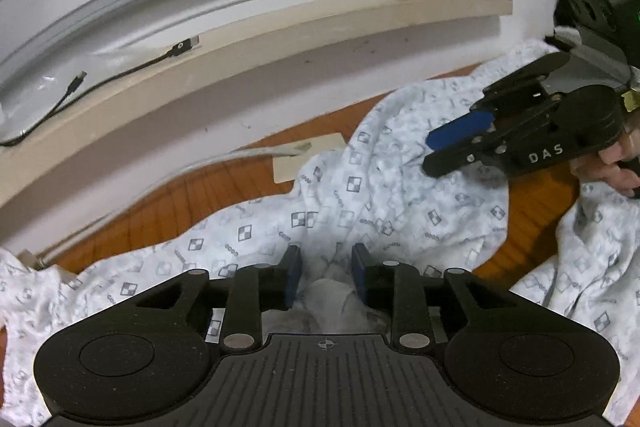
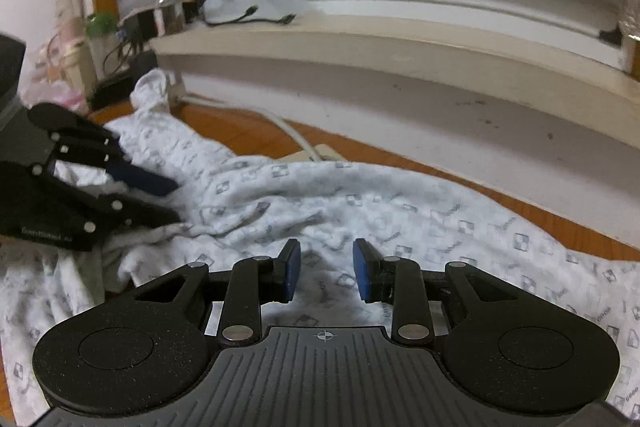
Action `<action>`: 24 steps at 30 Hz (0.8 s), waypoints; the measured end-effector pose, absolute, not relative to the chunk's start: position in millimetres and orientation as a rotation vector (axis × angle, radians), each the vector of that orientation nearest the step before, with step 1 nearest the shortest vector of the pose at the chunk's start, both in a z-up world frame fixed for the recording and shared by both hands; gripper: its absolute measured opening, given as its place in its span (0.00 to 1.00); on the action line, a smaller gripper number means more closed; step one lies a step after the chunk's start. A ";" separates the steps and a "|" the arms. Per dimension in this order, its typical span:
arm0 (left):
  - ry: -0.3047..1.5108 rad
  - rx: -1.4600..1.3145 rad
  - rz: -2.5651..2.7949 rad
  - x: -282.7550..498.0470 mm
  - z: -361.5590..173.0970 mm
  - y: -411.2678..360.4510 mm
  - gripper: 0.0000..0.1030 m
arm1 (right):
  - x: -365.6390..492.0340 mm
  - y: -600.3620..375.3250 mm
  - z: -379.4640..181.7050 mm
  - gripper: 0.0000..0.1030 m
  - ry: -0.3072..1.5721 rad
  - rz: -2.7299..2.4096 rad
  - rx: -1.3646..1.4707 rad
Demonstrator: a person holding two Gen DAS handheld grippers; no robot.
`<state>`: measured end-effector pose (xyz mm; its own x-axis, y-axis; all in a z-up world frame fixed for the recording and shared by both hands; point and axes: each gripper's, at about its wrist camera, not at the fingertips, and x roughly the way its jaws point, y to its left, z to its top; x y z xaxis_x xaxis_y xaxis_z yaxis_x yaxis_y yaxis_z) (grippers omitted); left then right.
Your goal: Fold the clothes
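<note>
A white garment (image 1: pixel 360 195) printed with small grey checkered squares lies crumpled across a brown wooden surface (image 1: pixel 192 195). In the left wrist view my left gripper (image 1: pixel 326 275) hovers low over it, jaws apart, with a raised fold of the cloth between the blue pads (image 1: pixel 294 273) and not pinched. My right gripper (image 1: pixel 428 151) comes in from the right, open and with nothing between its fingers, held by a person's hand (image 1: pixel 612 167). In the right wrist view the right gripper (image 2: pixel 327 273) stands open above the garment (image 2: pixel 400 211), and the left gripper (image 2: pixel 178 201) is at the left edge.
A beige window sill (image 1: pixel 280 39) with black cables (image 1: pixel 120 75) runs along the back wall. A beige box with a white cord (image 1: pixel 304 157) lies on the wood beside the cloth. Clutter and a green plant (image 2: pixel 100 23) stand in the far left corner.
</note>
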<state>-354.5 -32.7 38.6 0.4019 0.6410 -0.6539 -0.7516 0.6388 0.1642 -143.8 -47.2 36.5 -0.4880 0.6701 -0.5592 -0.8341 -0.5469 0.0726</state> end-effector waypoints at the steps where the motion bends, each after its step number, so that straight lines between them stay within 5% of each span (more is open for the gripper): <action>1: 0.750 -0.145 0.889 -354.2 39.3 -35.6 0.15 | -142.2 -46.0 36.0 0.29 0.435 2.093 -0.593; 11: 0.451 -0.222 0.882 -387.8 96.3 -79.1 0.07 | -132.7 -41.2 35.5 0.28 0.484 2.064 -0.540; 24: 0.626 -0.049 0.954 -353.6 84.2 -88.2 0.18 | -133.0 -38.1 50.4 0.29 0.419 2.116 -0.527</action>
